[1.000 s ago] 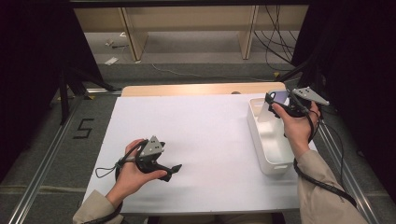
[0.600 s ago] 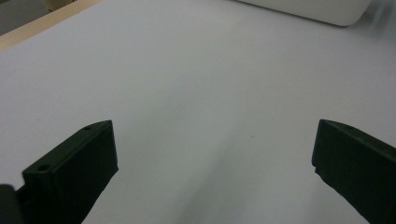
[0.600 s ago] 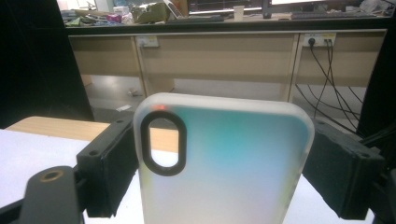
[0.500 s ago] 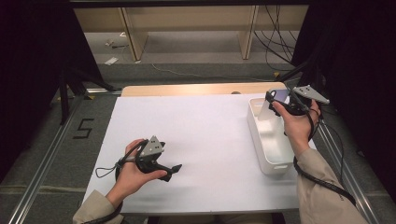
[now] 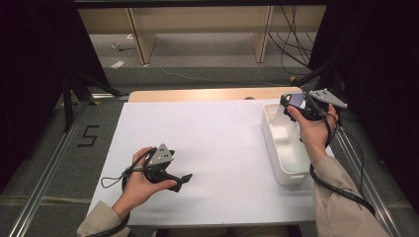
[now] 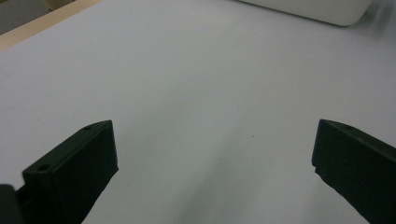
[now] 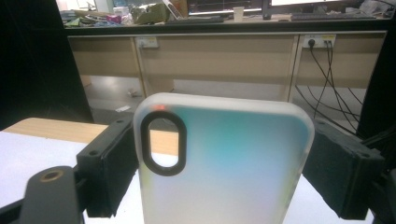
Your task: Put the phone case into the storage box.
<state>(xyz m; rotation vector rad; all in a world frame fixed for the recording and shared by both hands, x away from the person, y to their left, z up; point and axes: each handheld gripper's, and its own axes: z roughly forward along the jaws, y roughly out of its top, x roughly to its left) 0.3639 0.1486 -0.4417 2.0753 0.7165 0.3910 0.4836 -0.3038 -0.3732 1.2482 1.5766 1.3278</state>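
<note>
A translucent, frosted phone case [image 7: 224,163] with rounded corners and a black-rimmed oval camera cutout stands upright, clamped by its side edges between the blocky black jaws of the right gripper [image 7: 224,168]. In the high view the right hand [image 5: 312,129] holds that gripper [image 5: 292,103] raised over the far end of a smooth white rectangular plastic bin [image 5: 282,160] at the table's right side. The left hand [image 5: 141,177] rests the left gripper [image 5: 183,180] low on the matte white table surface [image 5: 212,148], jaws spread wide apart over bare table.
</note>
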